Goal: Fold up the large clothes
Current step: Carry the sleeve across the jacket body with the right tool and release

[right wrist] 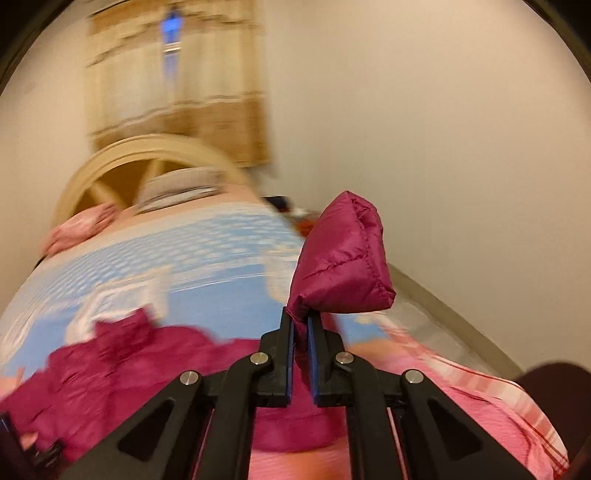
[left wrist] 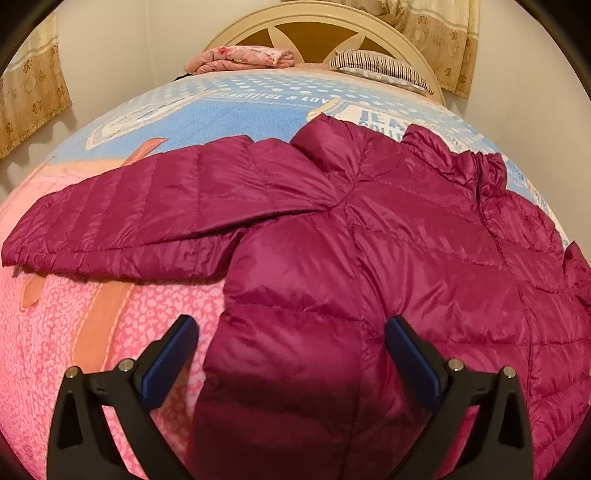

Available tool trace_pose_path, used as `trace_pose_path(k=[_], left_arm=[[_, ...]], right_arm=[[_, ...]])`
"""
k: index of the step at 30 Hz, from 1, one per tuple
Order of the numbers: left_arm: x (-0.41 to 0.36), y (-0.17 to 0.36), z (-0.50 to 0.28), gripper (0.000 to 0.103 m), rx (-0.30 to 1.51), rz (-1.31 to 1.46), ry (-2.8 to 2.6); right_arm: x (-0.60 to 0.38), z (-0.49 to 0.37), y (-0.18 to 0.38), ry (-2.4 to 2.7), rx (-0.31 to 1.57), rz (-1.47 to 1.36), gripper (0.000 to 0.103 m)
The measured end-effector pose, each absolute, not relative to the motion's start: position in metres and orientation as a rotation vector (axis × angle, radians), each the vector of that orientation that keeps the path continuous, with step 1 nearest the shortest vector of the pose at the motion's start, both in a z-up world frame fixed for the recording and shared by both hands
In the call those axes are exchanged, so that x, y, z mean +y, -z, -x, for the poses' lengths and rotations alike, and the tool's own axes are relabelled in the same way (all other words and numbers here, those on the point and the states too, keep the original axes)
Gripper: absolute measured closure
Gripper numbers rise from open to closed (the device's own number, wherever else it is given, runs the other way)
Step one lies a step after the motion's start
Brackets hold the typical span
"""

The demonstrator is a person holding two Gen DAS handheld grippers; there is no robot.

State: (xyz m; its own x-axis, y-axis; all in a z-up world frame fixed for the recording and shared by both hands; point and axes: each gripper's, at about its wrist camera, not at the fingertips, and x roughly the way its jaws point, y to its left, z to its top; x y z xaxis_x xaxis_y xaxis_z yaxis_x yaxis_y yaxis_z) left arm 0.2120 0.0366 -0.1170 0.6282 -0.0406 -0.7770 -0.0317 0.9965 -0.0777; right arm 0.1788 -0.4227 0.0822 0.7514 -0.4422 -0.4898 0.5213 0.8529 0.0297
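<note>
A magenta quilted puffer jacket (left wrist: 369,236) lies spread on the bed, one sleeve (left wrist: 122,218) stretched out to the left. My left gripper (left wrist: 291,332) is open, its blue-padded fingers on either side of the jacket's lower body panel, just above it. My right gripper (right wrist: 301,321) is shut on the cuff end of the other sleeve (right wrist: 340,254) and holds it lifted above the bed. The rest of the jacket (right wrist: 147,362) lies blurred below and to the left in the right wrist view.
The bed has a pink and blue printed cover (left wrist: 74,332). A folded pink quilt (left wrist: 240,59) and a striped pillow (left wrist: 376,66) lie by the cream headboard (left wrist: 314,22). A wall (right wrist: 461,147) runs close along the bed's right side.
</note>
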Motion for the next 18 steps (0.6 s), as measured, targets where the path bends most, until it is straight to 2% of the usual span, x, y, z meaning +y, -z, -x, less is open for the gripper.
trace_pose_path(k=[6, 18], left_arm=[[0.051, 0.115, -0.201, 0.000, 0.874, 0.157, 0.034], [0.052, 0.116, -0.205, 0.000, 0.864, 0.187, 0.030]], right_arm=[[-0.311, -0.223, -0.061, 0.268, 0.561, -0.141, 0.098], [-0.181, -0.292, 0.059, -0.057, 0.791, -0.203, 0.098]])
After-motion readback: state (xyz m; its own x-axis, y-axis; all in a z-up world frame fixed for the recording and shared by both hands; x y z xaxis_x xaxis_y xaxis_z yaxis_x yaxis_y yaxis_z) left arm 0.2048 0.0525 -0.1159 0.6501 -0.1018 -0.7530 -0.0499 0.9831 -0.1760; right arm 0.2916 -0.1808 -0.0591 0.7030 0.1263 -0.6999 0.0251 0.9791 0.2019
